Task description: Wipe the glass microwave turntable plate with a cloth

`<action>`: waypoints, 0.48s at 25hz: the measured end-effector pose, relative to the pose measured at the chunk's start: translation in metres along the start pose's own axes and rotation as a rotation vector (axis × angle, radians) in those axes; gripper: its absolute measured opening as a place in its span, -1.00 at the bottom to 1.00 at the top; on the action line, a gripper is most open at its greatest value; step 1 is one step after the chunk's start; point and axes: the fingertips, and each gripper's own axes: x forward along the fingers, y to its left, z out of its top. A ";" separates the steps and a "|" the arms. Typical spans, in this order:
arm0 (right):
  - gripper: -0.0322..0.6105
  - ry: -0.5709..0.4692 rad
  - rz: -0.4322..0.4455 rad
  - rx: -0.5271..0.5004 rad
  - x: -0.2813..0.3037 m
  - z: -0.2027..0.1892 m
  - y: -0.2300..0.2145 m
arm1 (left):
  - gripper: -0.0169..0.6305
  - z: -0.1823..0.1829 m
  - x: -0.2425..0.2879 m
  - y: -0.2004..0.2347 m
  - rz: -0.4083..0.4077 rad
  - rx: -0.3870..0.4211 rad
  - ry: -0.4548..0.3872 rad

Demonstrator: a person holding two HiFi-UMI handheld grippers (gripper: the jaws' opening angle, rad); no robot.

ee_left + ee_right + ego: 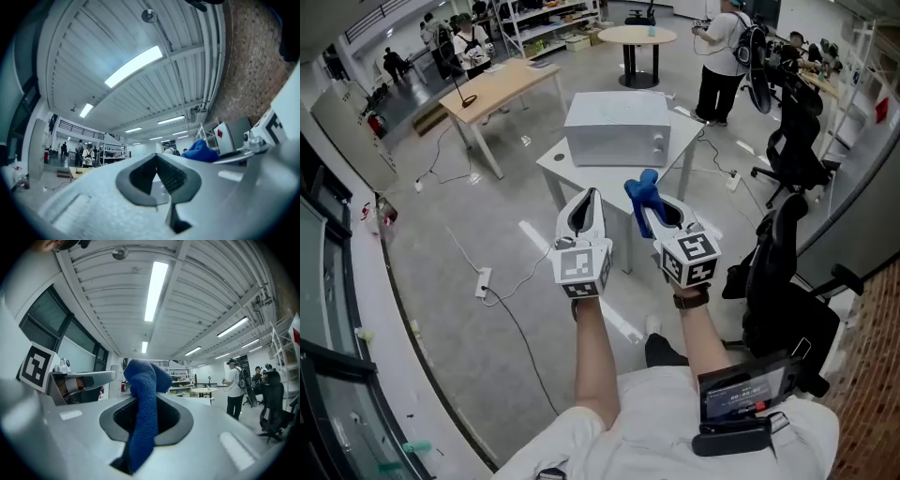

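Observation:
Both grippers are held up in front of me, pointing toward a white microwave (614, 127) with its door closed, on a white table (555, 161). My right gripper (645, 199) is shut on a blue cloth (640, 192), which sticks up past the fingertips and hangs through the jaws (142, 399) in the right gripper view. My left gripper (586, 197) is beside it, jaws together with nothing between them (157, 157). The cloth (201, 151) also shows in the left gripper view. No glass turntable plate is visible in any view.
A wooden table (502, 84) and a round table (637, 36) stand further back. Black office chairs (797, 150) are at the right, one close by my side (778, 281). Cables and a power strip (483, 281) lie on the floor. A person (722, 56) stands behind the microwave.

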 end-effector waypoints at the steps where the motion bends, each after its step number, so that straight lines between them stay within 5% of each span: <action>1: -0.69 -0.013 0.009 0.003 0.015 0.006 -0.007 | -0.94 0.003 0.013 0.007 0.006 0.014 -0.003; 6: -0.69 -0.074 0.043 0.016 0.077 0.036 -0.047 | -0.94 0.025 0.078 0.023 0.012 0.074 -0.048; 12: -0.69 -0.064 0.076 0.039 0.127 0.031 -0.092 | -0.94 -0.002 0.151 0.015 -0.007 0.097 -0.009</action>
